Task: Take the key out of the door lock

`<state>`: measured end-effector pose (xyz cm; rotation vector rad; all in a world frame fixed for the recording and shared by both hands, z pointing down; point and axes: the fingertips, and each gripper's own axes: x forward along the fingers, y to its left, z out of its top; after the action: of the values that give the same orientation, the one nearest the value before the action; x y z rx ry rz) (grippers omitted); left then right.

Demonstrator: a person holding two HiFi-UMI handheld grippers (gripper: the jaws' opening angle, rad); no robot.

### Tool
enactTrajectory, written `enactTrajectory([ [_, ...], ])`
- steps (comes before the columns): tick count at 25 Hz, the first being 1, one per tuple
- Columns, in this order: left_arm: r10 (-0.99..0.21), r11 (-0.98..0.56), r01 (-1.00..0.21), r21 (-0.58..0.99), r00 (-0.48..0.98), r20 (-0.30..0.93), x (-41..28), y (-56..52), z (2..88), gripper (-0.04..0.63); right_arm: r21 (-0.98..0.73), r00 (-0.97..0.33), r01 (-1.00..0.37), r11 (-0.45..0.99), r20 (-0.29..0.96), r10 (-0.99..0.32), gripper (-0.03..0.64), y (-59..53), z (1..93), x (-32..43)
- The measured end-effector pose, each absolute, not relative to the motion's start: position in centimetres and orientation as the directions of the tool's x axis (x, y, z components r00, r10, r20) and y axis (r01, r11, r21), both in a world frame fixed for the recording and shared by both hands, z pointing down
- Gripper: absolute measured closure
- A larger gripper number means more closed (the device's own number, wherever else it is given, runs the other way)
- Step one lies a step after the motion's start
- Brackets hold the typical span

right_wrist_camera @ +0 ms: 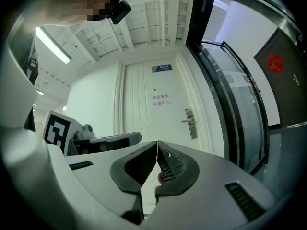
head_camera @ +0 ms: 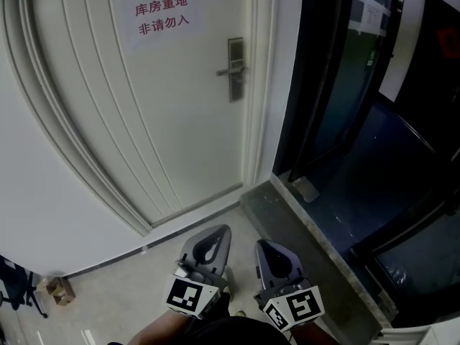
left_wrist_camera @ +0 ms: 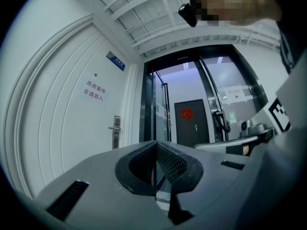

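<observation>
Status: left tongs (head_camera: 214, 241), right tongs (head_camera: 272, 256) both fully closed, empty, well short of lock plate (head_camera: 236, 86) on door (head_camera: 165, 113). Key not discernible at lock plate: too small. Risk: tongs arriving closed knock handle (head_camera: 228, 71); skewed grip jams key.

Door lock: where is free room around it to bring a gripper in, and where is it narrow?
Bare door panel lies left of the lock plate, up to the paper sign, and below it down to the floor. Right of the plate it is tight: the door frame stands close, then the dark glass partition.
</observation>
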<state>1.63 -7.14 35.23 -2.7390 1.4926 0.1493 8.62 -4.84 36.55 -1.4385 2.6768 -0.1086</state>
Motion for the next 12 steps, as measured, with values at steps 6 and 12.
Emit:
enactTrajectory([
  [6, -0.819, -0.569, -0.822, 0.033, 0.562, -0.116, 1.1, -14.5, 35.4, 0.59, -0.095, -0.546, -0.83, 0.55, -0.065, -0.835, 0.603, -11.8, 36.7, 7.3],
  [12, -0.798, -0.599, -0.8, 0.037, 0.591, -0.12, -0.6, -23.6, 34.8, 0.59, -0.089, -0.529, -0.84, 0.535, -0.084, -0.845, 0.603, -21.0, 35.5, 4.7],
])
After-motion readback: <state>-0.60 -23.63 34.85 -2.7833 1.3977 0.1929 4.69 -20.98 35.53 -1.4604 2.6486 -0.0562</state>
